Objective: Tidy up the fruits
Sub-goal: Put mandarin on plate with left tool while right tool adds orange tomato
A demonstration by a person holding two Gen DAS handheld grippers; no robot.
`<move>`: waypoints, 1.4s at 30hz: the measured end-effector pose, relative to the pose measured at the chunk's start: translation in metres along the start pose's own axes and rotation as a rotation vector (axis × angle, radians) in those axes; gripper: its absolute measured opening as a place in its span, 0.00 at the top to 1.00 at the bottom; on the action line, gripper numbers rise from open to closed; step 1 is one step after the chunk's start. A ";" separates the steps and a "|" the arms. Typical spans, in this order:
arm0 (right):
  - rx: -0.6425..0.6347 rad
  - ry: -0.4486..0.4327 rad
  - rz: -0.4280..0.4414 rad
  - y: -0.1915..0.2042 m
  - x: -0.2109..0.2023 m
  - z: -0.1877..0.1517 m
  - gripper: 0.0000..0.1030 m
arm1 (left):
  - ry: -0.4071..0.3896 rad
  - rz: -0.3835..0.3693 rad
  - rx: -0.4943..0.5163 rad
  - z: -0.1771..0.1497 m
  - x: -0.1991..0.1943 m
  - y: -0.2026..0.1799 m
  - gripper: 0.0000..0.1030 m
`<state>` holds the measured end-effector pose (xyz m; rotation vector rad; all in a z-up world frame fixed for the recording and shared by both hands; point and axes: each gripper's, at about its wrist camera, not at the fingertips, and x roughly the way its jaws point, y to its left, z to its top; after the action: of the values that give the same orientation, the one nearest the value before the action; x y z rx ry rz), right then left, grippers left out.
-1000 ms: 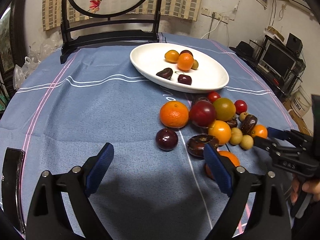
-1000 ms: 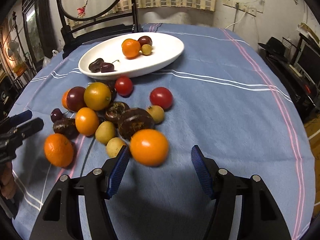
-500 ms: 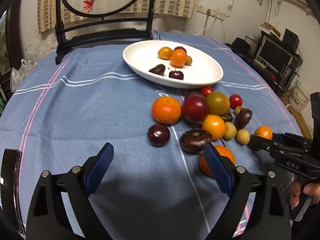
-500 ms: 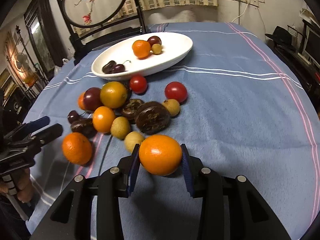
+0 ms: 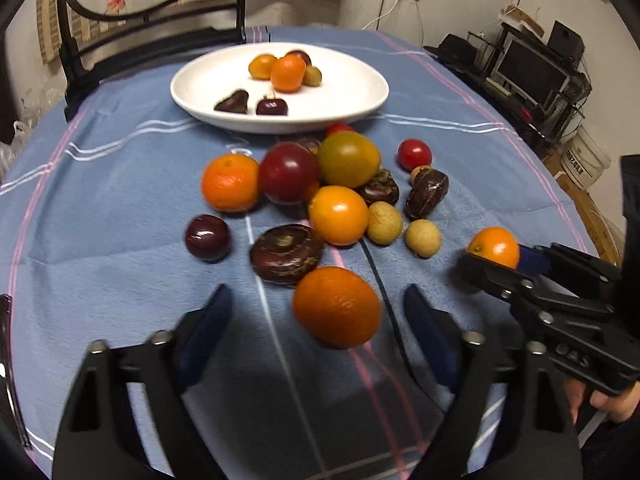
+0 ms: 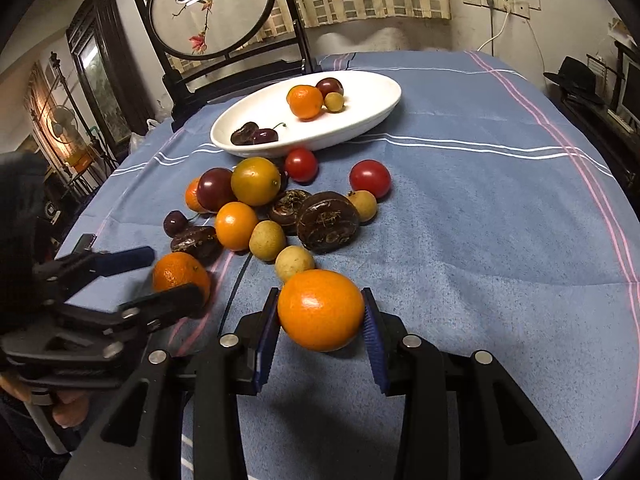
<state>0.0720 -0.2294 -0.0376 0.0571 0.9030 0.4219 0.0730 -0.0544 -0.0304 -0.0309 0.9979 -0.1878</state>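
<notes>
A white oval plate (image 5: pixel 372 92) (image 6: pixel 384 104) at the back of the table holds a few small fruits. In front of it lies a pile of several loose fruits (image 5: pixel 348 160) (image 6: pixel 256 182). My right gripper (image 6: pixel 319 304) (image 5: pixel 498 260) is shut on a small orange (image 6: pixel 320 310) (image 5: pixel 494 246) at the pile's near right edge. My left gripper (image 5: pixel 316 312) (image 6: pixel 172 276) straddles another orange (image 5: pixel 336 306) (image 6: pixel 180 276) on the cloth. Its jaws are closing, with gaps still showing between the pads and the fruit.
A blue striped tablecloth (image 6: pixel 480 220) covers the round table. A dark chair with a round painted back (image 6: pixel 208 4) stands behind the plate. Shelves with a monitor (image 5: pixel 532 68) line the wall to the right. A hand (image 6: pixel 68 408) grips the left tool.
My right gripper went from open around the orange to shut on it. My left gripper slid over until the other orange lay between its fingers, and its jaws narrowed.
</notes>
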 end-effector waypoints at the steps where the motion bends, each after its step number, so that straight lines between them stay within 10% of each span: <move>1: 0.004 -0.002 0.003 -0.001 -0.001 0.000 0.62 | 0.018 0.001 0.005 -0.001 0.005 -0.002 0.46; 13: -0.023 -0.045 0.020 0.007 -0.016 0.007 0.62 | -0.022 -0.020 0.059 -0.001 -0.028 0.002 0.60; 22: -0.110 -0.162 0.015 0.037 -0.038 0.069 0.62 | -0.170 0.025 0.038 0.066 -0.062 0.027 0.60; 31: -0.073 -0.129 -0.009 0.043 0.029 0.138 0.62 | -0.180 0.107 -0.063 0.142 -0.011 0.061 0.60; 42: 0.021 -0.040 0.011 0.019 0.087 0.144 0.61 | -0.078 0.142 -0.130 0.163 0.060 0.085 0.59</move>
<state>0.2242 -0.1605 -0.0084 0.0891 0.8684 0.4201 0.2530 0.0089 -0.0012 -0.0856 0.9294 0.0086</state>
